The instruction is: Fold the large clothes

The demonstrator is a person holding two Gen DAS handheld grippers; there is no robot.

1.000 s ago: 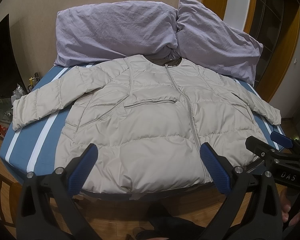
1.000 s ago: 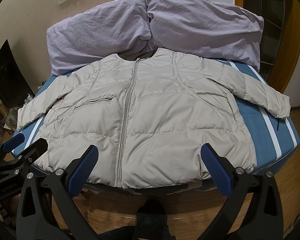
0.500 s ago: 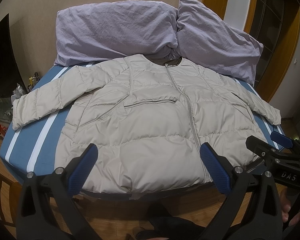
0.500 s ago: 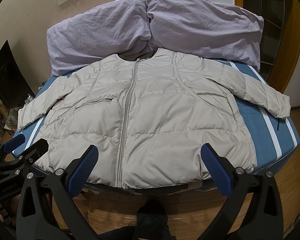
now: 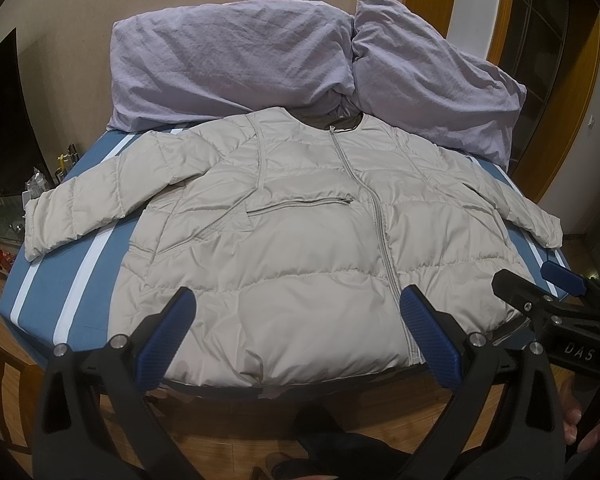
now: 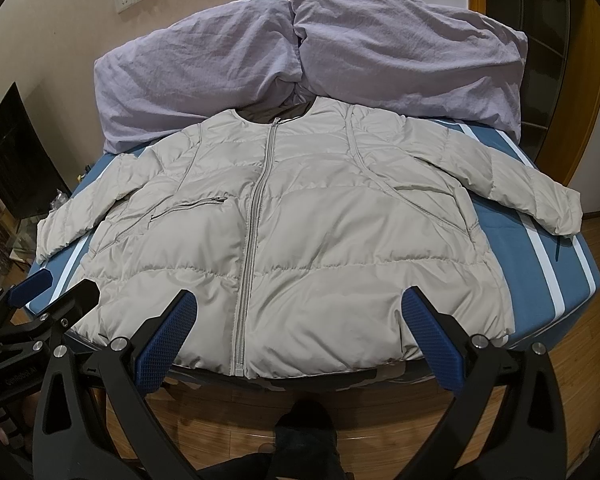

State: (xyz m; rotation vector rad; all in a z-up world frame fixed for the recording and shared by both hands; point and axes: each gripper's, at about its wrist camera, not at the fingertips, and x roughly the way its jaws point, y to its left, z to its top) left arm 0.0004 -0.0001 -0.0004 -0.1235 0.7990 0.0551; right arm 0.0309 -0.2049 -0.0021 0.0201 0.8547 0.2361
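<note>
A pale grey puffer jacket (image 5: 300, 240) lies flat and zipped, front up, on a blue bed with white stripes (image 5: 72, 272), sleeves spread to both sides. It also shows in the right wrist view (image 6: 308, 240). My left gripper (image 5: 296, 336) is open and empty, held above the jacket's near hem, left of the zip. My right gripper (image 6: 296, 336) is open and empty above the hem, right of the zip. Each gripper shows at the edge of the other's view: the right gripper (image 5: 540, 292) and the left gripper (image 6: 56, 292).
Two lilac pillows (image 5: 236, 60) (image 6: 404, 48) lie at the head of the bed against the wall. A dark screen (image 5: 0, 120) and clutter stand left of the bed. A wooden door frame (image 5: 560, 100) is at the right. Wooden floor (image 6: 220, 420) lies below the near edge.
</note>
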